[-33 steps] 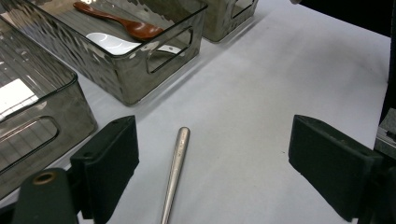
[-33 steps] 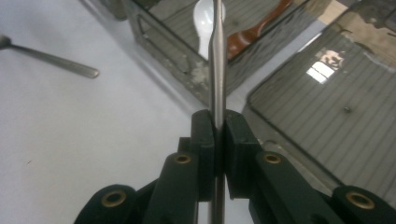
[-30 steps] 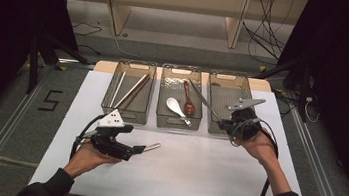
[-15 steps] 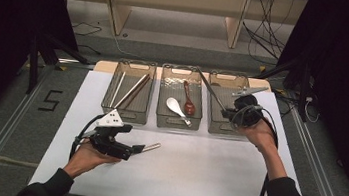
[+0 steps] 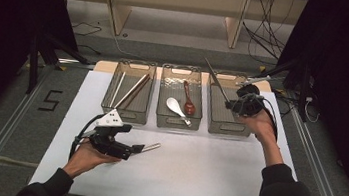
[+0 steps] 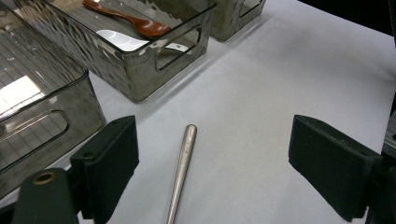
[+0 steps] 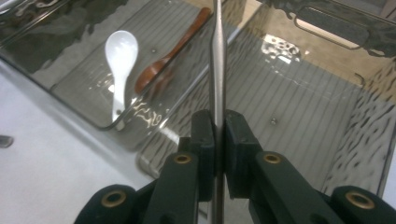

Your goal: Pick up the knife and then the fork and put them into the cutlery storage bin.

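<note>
A slim metal knife (image 7: 217, 60) is pinched between the closed jaws of the right gripper (image 7: 218, 135), its blade slanting up and away over the right-hand bin (image 5: 219, 123), which is bare inside. The middle bin (image 5: 162, 96) holds a white spoon (image 7: 120, 58) and a brown wooden spoon (image 7: 170, 53) side by side. On the white table cover (image 5: 203, 177) a metal utensil handle (image 6: 183, 168) lies between the wide-apart jaws of the left gripper (image 6: 212, 161), untouched. Chopsticks (image 5: 130, 92) lie in the left bin (image 5: 125, 114).
</note>
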Available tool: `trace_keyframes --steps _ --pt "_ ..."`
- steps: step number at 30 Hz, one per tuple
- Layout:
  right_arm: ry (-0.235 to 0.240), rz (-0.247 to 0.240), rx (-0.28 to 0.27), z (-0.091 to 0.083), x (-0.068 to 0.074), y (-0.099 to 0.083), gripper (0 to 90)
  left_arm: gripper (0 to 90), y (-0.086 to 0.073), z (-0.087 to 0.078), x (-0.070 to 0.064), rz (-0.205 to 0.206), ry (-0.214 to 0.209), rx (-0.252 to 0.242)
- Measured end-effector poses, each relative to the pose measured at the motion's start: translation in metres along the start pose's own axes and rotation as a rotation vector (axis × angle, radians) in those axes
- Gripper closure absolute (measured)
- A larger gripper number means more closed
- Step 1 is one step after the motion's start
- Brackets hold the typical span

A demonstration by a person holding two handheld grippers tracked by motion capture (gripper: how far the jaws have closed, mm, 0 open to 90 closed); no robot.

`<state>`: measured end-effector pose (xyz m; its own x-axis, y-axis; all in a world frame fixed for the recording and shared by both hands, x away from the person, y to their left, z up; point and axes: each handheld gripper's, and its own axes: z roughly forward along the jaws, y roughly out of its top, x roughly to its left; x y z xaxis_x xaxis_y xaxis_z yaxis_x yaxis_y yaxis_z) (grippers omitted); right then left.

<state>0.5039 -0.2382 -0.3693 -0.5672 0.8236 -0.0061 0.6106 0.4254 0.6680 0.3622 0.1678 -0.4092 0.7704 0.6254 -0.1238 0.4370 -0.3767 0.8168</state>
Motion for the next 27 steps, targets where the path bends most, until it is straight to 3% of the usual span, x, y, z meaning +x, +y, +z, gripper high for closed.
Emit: trace_keyframes --steps 27 --pt "-0.075 0.108 0.077 0.027 -0.022 -0.001 84.1 15.6 -0.001 0.001 0.001 -0.005 -0.007 0.010"
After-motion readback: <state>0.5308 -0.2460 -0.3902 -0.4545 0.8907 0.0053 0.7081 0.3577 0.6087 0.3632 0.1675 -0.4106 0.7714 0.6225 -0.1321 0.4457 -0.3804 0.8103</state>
